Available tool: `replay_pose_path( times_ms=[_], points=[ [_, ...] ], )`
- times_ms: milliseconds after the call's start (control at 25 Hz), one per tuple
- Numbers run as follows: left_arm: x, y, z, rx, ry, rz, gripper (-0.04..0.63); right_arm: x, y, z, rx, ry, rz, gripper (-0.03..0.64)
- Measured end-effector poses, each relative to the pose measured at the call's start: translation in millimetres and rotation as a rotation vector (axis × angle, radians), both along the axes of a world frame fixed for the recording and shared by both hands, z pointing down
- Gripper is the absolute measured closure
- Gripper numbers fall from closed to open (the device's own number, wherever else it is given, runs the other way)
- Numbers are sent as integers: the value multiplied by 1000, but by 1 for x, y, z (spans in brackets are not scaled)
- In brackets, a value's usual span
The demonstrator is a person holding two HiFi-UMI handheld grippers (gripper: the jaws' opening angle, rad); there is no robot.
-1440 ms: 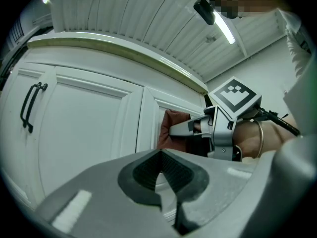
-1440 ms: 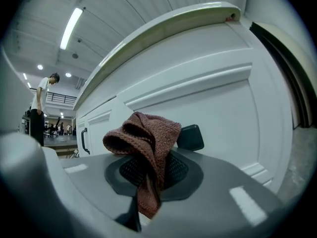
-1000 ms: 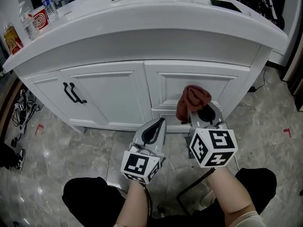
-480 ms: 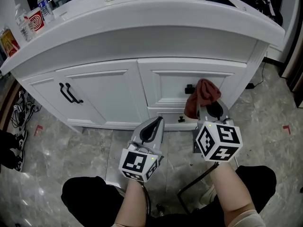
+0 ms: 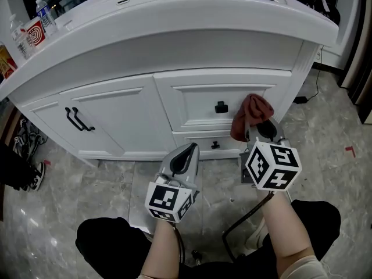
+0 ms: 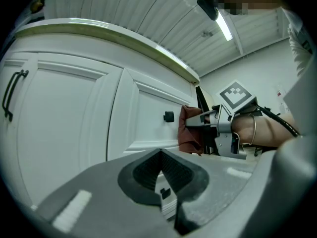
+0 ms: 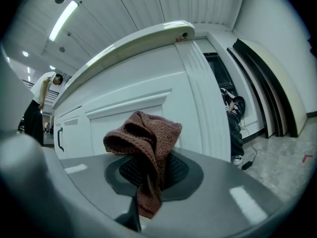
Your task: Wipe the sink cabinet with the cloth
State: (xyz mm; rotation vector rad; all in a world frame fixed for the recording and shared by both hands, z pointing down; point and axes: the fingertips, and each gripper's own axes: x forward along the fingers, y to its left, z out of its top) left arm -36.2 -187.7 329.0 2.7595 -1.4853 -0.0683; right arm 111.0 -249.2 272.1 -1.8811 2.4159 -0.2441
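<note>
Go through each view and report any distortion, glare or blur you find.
Head view: sharp and evenly lit, though the wide lens bows the countertop edge into a curve. Left gripper view: strong fisheye with black corners, and the ceiling light blows out to white. Right gripper view: the same fisheye bending; the cloth is crisp enough to show its knit.

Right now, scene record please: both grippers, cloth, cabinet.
sink cabinet: white, doors and drawers closed
left gripper: shut, empty, low in front of the sink cabinet
right gripper: shut on the cloth
cloth: reddish-brown, bunched, by the right end of the upper drawer; contact unclear
drawer knob: black, left of the cloth
</note>
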Motion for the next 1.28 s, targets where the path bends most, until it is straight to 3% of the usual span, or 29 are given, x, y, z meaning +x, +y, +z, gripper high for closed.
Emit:
replay_pose_path(
  times_ms=[280, 440, 600, 760, 1160, 1280],
  points=[
    [28, 4, -6, 22, 29, 19, 595, 37, 9, -7, 25, 73, 44, 534],
    [48, 9, 3, 7, 16, 57, 595, 75, 13, 3, -8, 48, 134, 534],
    [53, 13, 7, -8, 11, 71, 595, 82, 22, 9, -13, 27, 139, 534],
    [37, 10, 8, -9, 12, 37, 595, 35, 27, 10, 18, 26, 26, 534],
    [-30, 8, 11, -13, 10, -68, 595, -130, 30, 49, -33, 73, -345, 534],
    [-56, 8, 12, -20, 10, -110, 595, -162, 26, 51, -38, 72, -406, 534]
  ],
)
